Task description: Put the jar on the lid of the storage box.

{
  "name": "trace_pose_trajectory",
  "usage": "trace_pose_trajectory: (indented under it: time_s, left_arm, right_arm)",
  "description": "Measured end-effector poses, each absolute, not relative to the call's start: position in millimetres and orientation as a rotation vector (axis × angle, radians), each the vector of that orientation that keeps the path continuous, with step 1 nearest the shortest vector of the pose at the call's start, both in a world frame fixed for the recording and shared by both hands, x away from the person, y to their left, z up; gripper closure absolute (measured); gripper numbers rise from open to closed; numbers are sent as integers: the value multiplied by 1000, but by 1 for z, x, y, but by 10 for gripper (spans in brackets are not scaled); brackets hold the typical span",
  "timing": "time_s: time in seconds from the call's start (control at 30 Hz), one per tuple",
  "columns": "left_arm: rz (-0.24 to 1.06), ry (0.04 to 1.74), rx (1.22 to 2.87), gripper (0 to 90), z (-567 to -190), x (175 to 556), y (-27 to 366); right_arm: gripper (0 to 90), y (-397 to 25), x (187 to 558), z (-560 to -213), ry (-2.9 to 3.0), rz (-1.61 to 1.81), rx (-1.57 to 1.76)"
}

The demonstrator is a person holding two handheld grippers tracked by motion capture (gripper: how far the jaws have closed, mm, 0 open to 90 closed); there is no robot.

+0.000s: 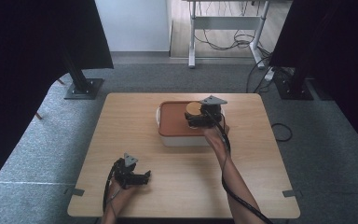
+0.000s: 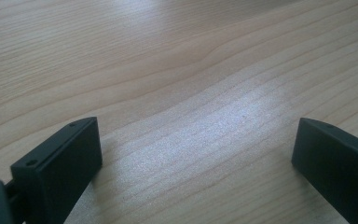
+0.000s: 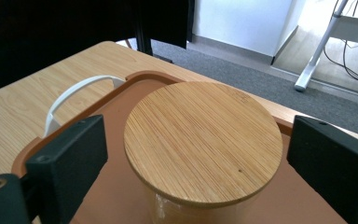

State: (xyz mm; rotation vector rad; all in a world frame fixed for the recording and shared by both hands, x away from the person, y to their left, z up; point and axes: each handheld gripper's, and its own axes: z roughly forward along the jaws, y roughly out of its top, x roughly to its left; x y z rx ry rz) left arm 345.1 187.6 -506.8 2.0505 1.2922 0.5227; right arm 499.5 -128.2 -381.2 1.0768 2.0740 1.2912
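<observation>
Table (image 1: 135, 140) of pale wood is filling the middle of the high view, and one white box (image 1: 182, 139) with a brown lid (image 1: 172, 119) and a white handle (image 1: 158, 116) at its left end is sitting on the table's far half. One jar with a round wooden lid (image 1: 192, 108) is standing on the brown lid toward its right side, and the right gripper (image 1: 204, 116) is hanging over it, partly hiding the jar and the box's near right corner. The left gripper (image 1: 140, 178) is lying low near the table's front edge, well apart from the box, with bare wood around it. Two dark stands, a white-legged desk and loose cables are sitting on the grey carpet beyond the table. In the left gripper view, the two black jaws are standing spread wide, released, with nothing but wood grain between them. In the right gripper view, the two jaws are standing apart on either side of the wooden lid (image 3: 203, 140), each just beside its rim with a small gap showing, so the gripper is not clenching it; the pale jar body (image 3: 191, 212) is peeking out below the lid, and the white handle (image 3: 74, 93) is curving beyond the left jaw.
</observation>
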Motion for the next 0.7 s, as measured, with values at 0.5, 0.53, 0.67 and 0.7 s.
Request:
trace_pose_trajectory:
  time_s: [0.5, 0.53, 0.67, 0.7]
  left_arm:
    - [525, 1289, 2053, 12, -507, 345, 188]
    - [525, 1289, 2053, 13, -507, 345, 188]
    - [524, 1289, 2054, 12, -507, 345, 188]
    - [521, 1291, 2052, 13, -507, 345, 188]
  right_arm:
    - [28, -137, 484, -376, 2077, 1322, 1010]
    - [28, -137, 483, -375, 2075, 1322, 1006]
    - [32, -142, 475, -372, 2070, 1332, 990]
    - [33, -143, 473, -371, 2070, 1329, 988]
